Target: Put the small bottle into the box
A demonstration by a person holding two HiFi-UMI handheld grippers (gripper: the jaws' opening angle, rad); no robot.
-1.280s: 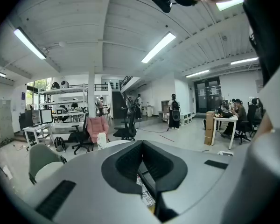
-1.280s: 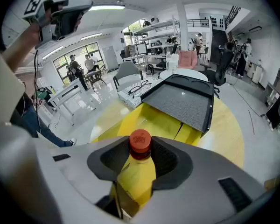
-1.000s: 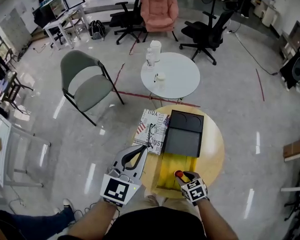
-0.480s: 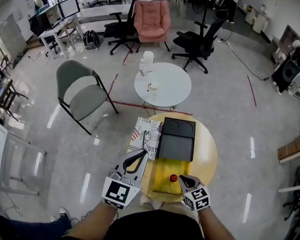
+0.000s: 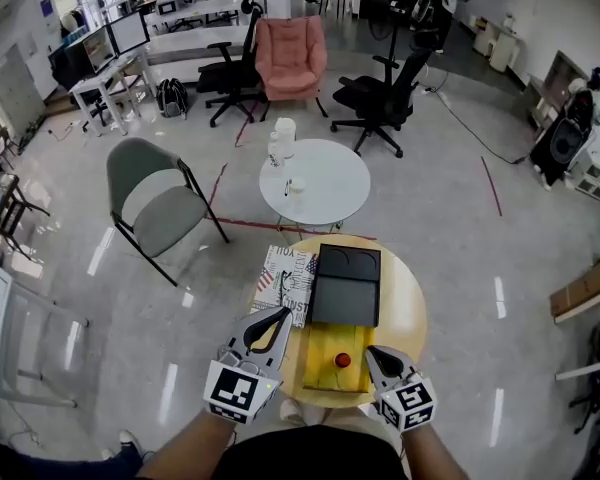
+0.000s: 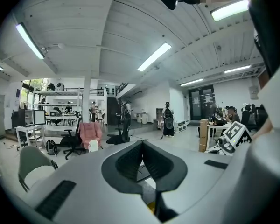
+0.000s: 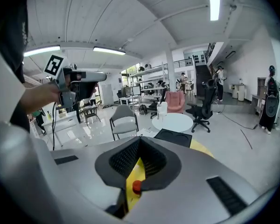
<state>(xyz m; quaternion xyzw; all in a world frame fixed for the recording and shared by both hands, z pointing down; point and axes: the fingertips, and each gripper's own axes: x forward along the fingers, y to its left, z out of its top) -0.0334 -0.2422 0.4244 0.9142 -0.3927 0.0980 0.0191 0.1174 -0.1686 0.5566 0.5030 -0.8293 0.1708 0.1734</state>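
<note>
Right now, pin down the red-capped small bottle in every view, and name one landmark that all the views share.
Head view: the small bottle is low centre, inside the yellow box.
Left gripper view: it is not in the picture.
Right gripper view: its red cap shows low centre, against the box's yellow.
Shared landmark: the pink armchair, far across the room.

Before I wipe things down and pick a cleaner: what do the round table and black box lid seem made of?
Round table: likely wood or wood-look laminate; pale tan, smooth, even.
Black box lid: likely plastic or coated card; matte, flat, two moulded round recesses.
</note>
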